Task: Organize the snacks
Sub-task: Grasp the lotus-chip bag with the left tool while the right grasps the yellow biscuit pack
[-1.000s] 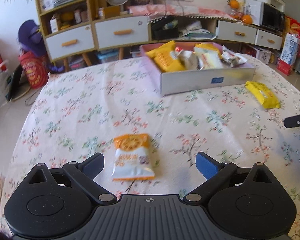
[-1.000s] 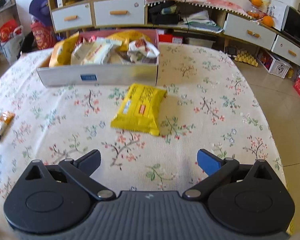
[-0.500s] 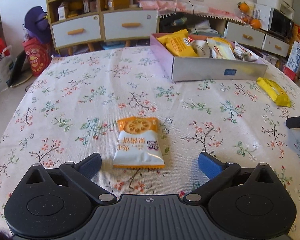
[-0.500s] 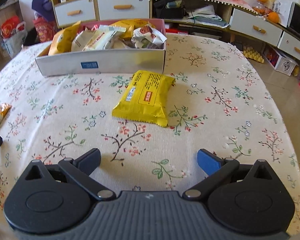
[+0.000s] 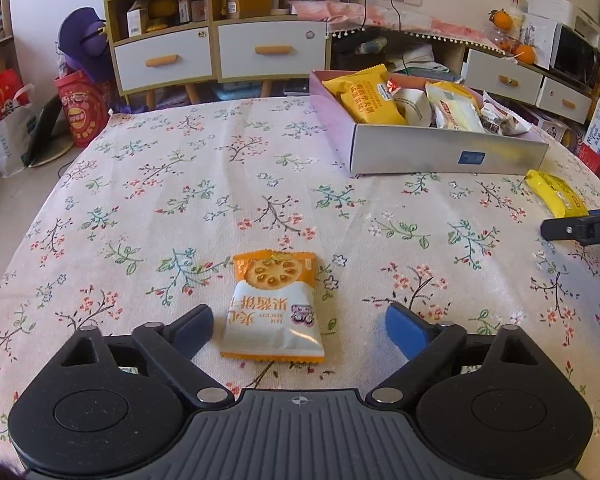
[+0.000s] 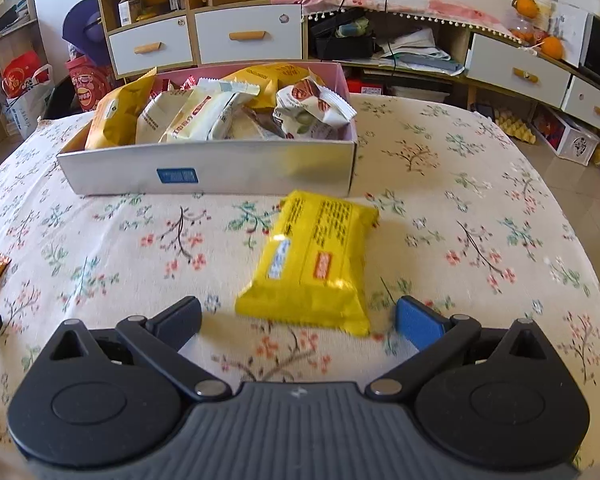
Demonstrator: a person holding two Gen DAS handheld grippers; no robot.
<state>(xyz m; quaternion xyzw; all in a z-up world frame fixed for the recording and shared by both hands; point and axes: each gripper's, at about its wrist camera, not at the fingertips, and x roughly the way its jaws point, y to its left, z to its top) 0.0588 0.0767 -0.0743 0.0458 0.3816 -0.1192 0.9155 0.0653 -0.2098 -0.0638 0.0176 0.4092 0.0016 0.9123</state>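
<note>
An orange-and-white biscuit packet (image 5: 274,306) lies flat on the floral tablecloth, its near end between the fingers of my open left gripper (image 5: 300,330). A yellow snack pack (image 6: 314,260) lies just in front of my open right gripper (image 6: 300,316), its near edge at the fingertips. The yellow pack also shows at the right in the left wrist view (image 5: 556,198). A grey box with a pink inside (image 6: 220,170) holds several snack packets and stands just behind the yellow pack. It also shows at the back right in the left wrist view (image 5: 440,156).
The round table's floral cloth (image 5: 180,208) stretches left of the box. Cabinets with white drawers (image 5: 220,54) and shelves stand behind the table. Bags (image 5: 4,120) sit on the floor at the left. The table edge drops off at the right (image 6: 572,216).
Both grippers have moved forward and lower toward their packets. The biscuit packet now lies between the left fingers, and the yellow pack reaches the right fingertips. Both stay open.
</note>
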